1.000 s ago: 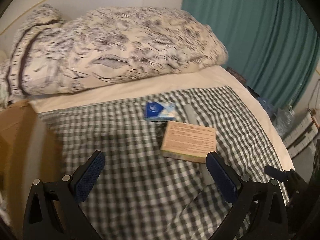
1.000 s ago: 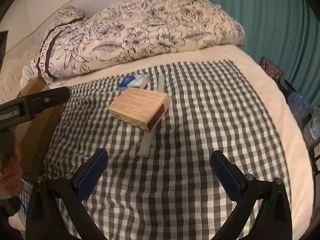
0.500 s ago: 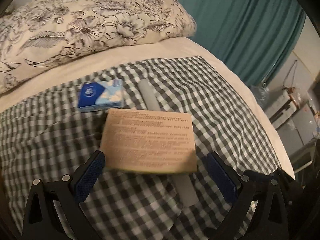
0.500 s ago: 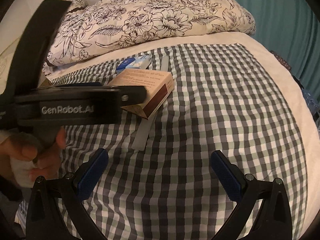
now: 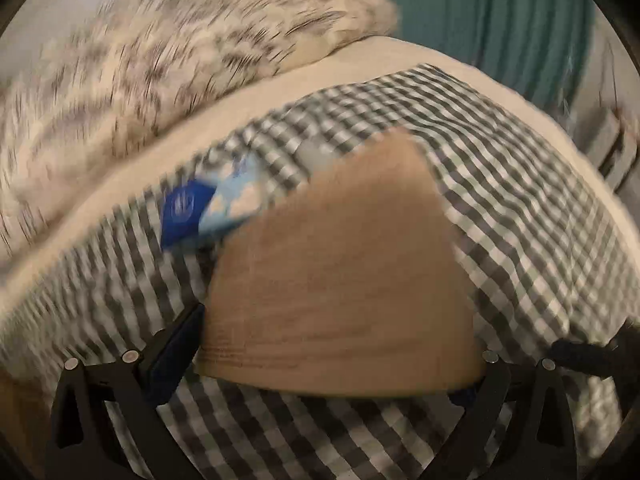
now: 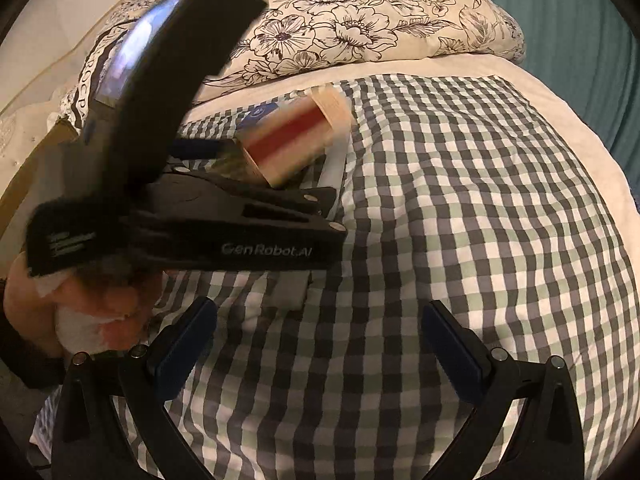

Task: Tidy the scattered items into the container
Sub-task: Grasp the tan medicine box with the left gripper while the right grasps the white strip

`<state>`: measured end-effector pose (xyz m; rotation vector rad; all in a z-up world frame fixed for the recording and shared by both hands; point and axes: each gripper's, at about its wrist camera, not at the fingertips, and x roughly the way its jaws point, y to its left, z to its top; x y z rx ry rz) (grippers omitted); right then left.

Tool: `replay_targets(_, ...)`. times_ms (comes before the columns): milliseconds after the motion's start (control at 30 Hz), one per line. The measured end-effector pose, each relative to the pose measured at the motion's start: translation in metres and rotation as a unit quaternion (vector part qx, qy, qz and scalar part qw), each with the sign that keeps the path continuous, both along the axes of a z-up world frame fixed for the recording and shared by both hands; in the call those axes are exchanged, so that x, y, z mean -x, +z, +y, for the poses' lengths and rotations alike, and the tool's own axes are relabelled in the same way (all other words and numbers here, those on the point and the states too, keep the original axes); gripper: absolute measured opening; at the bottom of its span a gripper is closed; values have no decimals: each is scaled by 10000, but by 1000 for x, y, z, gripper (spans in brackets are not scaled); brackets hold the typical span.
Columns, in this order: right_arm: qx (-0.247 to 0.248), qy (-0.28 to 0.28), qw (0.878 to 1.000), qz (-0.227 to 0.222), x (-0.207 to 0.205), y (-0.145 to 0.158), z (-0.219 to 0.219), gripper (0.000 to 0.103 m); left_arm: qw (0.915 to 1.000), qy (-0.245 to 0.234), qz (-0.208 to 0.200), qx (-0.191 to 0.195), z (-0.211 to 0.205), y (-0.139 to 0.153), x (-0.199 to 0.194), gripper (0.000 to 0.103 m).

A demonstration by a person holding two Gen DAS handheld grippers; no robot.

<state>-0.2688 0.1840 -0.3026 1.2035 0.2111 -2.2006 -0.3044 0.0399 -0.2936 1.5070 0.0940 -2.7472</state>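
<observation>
- Jaws on your left gripper (image 5: 336,356) sit against both sides of the tan box (image 5: 340,276), clamped on it above the checked cloth (image 5: 520,208).
- Your right gripper (image 6: 316,344) hangs with jaws wide apart, holding nothing.
- The box shows a dark red stripe on its end in the right view.
- A blue packet (image 5: 208,208) lies just behind it, near the floral pillow (image 6: 360,20).

bed (image 6: 560,92) | checked cloth (image 6: 460,220) + floral duvet (image 6: 360,20) on it
</observation>
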Motion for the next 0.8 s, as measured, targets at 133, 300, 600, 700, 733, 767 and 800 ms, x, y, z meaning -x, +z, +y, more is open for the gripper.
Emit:
replay_targets(133, -7, 68, 9999, 87, -1, 1, -7, 103, 9976, 576, 352, -183, -30, 4, -15, 103)
replay_targets(300, 5, 72, 9998, 191, 4, 4, -15, 103, 9962, 564, 655, -117, -38, 15, -18, 98)
replay_targets(600, 57, 97, 9996, 271, 13, 6, -25, 100, 9889, -223, 1025, 1050, 6, 26, -7, 97)
replay_targets(700, 86, 104, 9996, 256, 13, 4, -25, 94, 9897, -421, 839, 1076, 13, 19, 5, 53)
replay_targets(733, 69, 103, 9996, 266, 12, 4, -25, 90, 9895, -347, 759, 1181, 13, 17, 9, 51)
replay_targets(767, 52, 101, 9996, 273, 12, 3, -26, 89, 9892, -306, 777, 1203, 11, 17, 10, 49)
replay_targets(800, 47, 107, 9996, 271, 11, 2, -26, 85, 9901, -303, 797, 1114, 9, 18, 9, 46)
